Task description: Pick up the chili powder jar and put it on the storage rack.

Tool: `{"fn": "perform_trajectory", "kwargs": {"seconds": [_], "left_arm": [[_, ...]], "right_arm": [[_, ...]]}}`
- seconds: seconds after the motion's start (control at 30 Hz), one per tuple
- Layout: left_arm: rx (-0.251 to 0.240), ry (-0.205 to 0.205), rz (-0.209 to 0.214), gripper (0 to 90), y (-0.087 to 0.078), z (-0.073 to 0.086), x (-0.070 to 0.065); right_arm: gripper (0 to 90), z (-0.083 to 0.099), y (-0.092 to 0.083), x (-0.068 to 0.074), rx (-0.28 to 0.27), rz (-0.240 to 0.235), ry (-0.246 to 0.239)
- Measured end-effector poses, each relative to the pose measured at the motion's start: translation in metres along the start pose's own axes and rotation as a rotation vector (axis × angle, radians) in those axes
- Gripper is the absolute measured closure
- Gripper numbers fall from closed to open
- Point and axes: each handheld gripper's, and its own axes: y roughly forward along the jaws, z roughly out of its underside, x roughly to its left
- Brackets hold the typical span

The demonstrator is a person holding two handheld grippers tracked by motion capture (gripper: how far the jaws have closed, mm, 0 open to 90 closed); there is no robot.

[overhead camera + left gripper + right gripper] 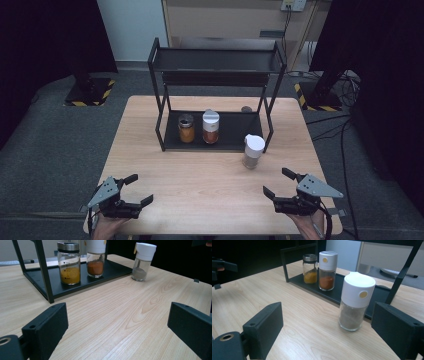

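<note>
A white-capped glass shaker of grey spice (253, 151) (142, 262) (355, 304) stands on the wooden table (210, 185) just in front of the black two-tier rack (216, 60). On the rack's bottom shelf (75, 286) stand a metal-lidded jar of yellow spice (186, 128) (69, 263) (310, 268) and a white-capped jar of red spice (210, 127) (95, 257) (327, 270). My left gripper (138, 189) (117, 327) is open near the table's front left. My right gripper (278, 183) (327, 330) is open at the front right, short of the grey shaker.
The rack's top shelf (220, 61) is bare. Black stands with yellow-striped bases (90, 92) flank the table on the floor. Cables (335, 130) run at the right. The table's front half is bare wood.
</note>
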Motion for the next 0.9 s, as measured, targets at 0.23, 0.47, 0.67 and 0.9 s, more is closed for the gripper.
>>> {"fn": "perform_trajectory", "kwargs": {"seconds": [0.23, 0.47, 0.67, 0.9], "left_arm": [[-0.003, -0.002, -0.002, 2.4, 0.0, 0.0, 0.0], [-0.001, 0.001, -0.001, 2.4, 0.0, 0.0, 0.0], [-0.003, 0.012, -0.001, 2.5, -0.001, 0.0, -0.001], [-0.012, 0.016, -0.001, 2.6, -0.002, 0.0, -0.002]], "right_arm": [[10.8, 0.013, -0.006, 0.001, -0.017, 0.017, -0.006], [10.8, 0.021, -0.008, 0.0, -0.003, 0.024, 0.002], [10.8, 0.026, -0.01, -0.002, -0.014, 0.02, 0.012], [10.9, 0.031, -0.011, -0.003, -0.022, 0.018, 0.008]]}}
